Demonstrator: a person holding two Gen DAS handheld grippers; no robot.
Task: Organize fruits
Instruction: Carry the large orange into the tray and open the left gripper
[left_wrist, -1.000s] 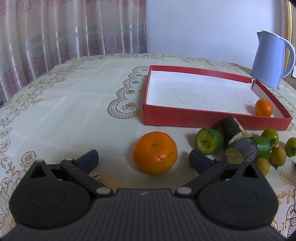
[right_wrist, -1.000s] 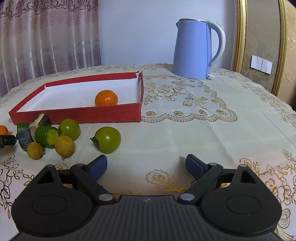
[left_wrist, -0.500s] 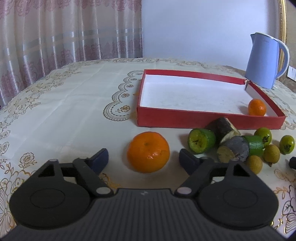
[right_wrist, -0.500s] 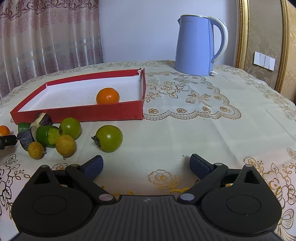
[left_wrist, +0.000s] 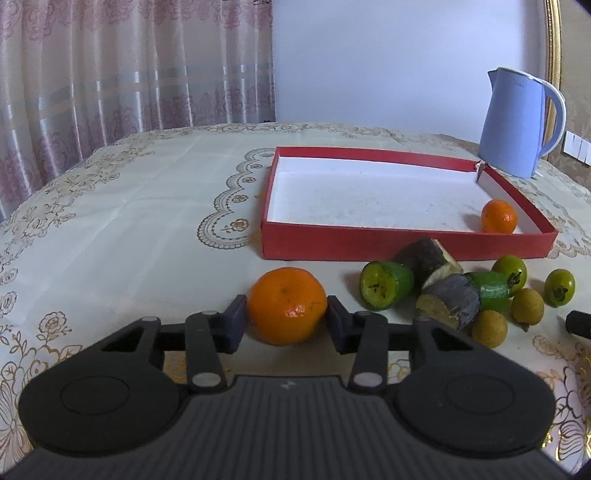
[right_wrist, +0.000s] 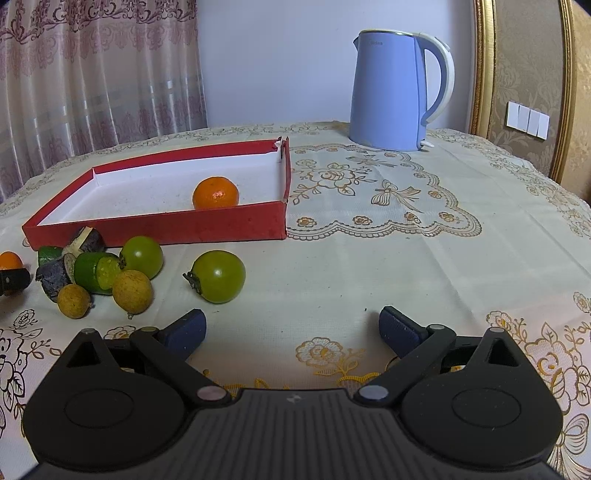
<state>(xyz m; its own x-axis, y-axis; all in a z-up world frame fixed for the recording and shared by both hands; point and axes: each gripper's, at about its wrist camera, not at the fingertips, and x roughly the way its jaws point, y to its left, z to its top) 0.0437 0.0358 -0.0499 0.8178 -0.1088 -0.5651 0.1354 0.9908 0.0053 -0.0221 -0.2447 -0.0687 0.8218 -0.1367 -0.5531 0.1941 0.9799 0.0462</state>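
Observation:
A large orange (left_wrist: 286, 301) sits on the tablecloth in front of the red tray (left_wrist: 406, 244). My left gripper (left_wrist: 285, 319) is closing on it, and both blue pads touch its sides. A smaller orange (left_wrist: 498, 216) lies in the tray's near right corner, also visible in the right wrist view (right_wrist: 215, 193). My right gripper (right_wrist: 291, 328) stands open over bare cloth with nothing between its fingers. A green round fruit (right_wrist: 218, 275) lies just ahead of it to the left.
Between the grippers lies a cluster of fruit: green cut pieces (left_wrist: 386, 284), dark chunks (left_wrist: 448, 301) and yellow-brown longans (right_wrist: 132, 290). A blue kettle (right_wrist: 391, 88) stands behind the tray's right corner. Curtains hang beyond the table's far left edge.
The left jaws have closed from wide open until their pads meet the large orange. The right gripper has stayed where it was, open.

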